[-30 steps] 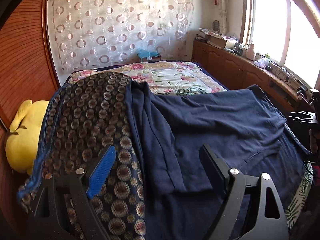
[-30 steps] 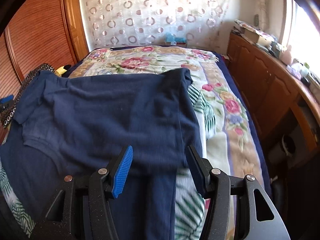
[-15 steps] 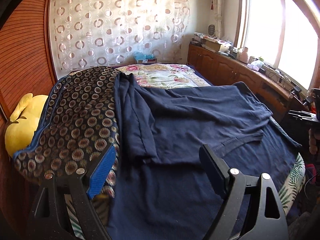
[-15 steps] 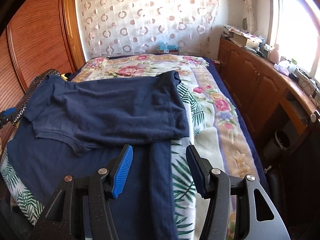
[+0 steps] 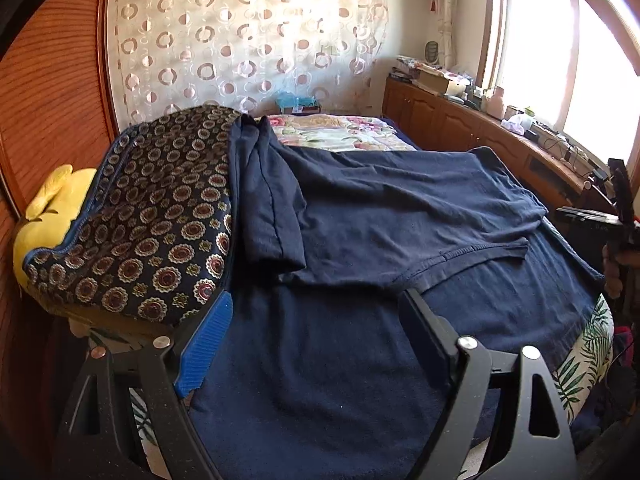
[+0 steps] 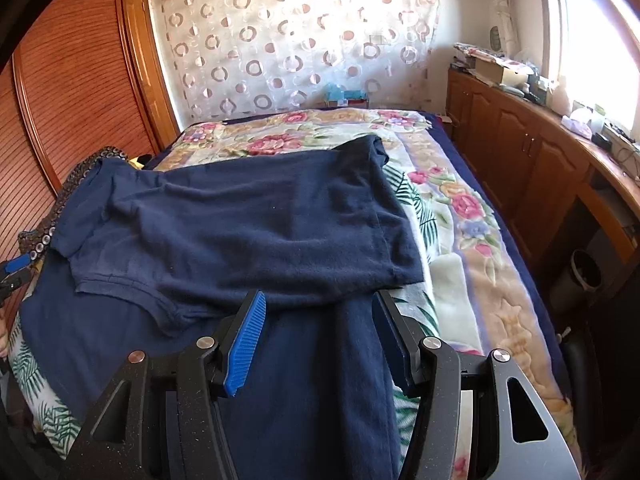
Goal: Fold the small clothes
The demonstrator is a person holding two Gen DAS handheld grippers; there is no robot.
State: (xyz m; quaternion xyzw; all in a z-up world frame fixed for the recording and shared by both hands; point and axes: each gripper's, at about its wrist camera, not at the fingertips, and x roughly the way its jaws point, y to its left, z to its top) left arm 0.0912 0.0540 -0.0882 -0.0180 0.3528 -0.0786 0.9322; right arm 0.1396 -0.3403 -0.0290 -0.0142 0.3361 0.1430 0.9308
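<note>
A navy blue T-shirt (image 5: 380, 208) lies on the bed with its upper half folded down over the lower half; it also shows in the right wrist view (image 6: 260, 224). One sleeve (image 5: 268, 208) lies folded inward at its left edge. My left gripper (image 5: 316, 332) is open and empty above the shirt's near left part. My right gripper (image 6: 320, 336) is open and empty above the shirt's near right part, close to the folded edge.
A dark patterned cushion (image 5: 152, 216) lies left of the shirt, with a yellow plush toy (image 5: 48, 216) beside it. The floral bedspread (image 6: 460, 208) extends beyond. A wooden cabinet (image 6: 540, 168) runs along the right, and a wooden wardrobe (image 6: 72, 92) stands on the left.
Both grippers have drawn back and up from the shirt, so more of the bed shows. Both stay open. The shirt lies folded as before.
</note>
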